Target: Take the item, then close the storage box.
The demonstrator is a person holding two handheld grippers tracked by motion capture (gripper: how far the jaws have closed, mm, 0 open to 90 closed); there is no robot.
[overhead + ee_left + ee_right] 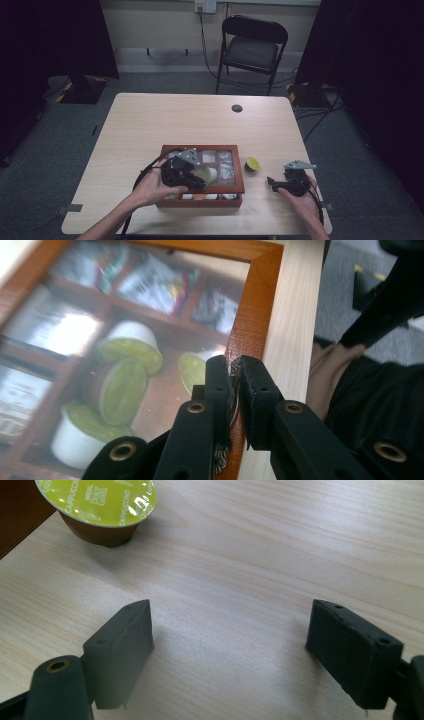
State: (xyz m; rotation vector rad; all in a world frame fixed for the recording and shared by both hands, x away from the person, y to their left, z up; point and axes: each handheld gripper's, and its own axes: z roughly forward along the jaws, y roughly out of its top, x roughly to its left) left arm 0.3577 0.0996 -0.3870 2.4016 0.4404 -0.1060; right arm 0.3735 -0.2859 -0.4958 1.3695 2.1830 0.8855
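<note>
We see the left claw (235, 372) pinched on the front edge of the glass lid (226, 161) of the wooden box (200, 200), its jaws closed tight around a small fitting on the frame, so we judge the lid is being lowered or handled by that edge. The box sits on the bench (150, 120) toward six o'clock, and through the glass we make out several green-topped capsules (131, 345) in one compartment and packets (160, 282) in others. One loose capsule (252, 164) stands on the bench just beside the box, at its three o'clock side. The right claw (230, 645) rests farther toward three o'clock with its jaws spread apart and nothing between them, the loose capsule lying ahead of it. We judge the work is partway: the loose capsule has yet to be dealt with.
</note>
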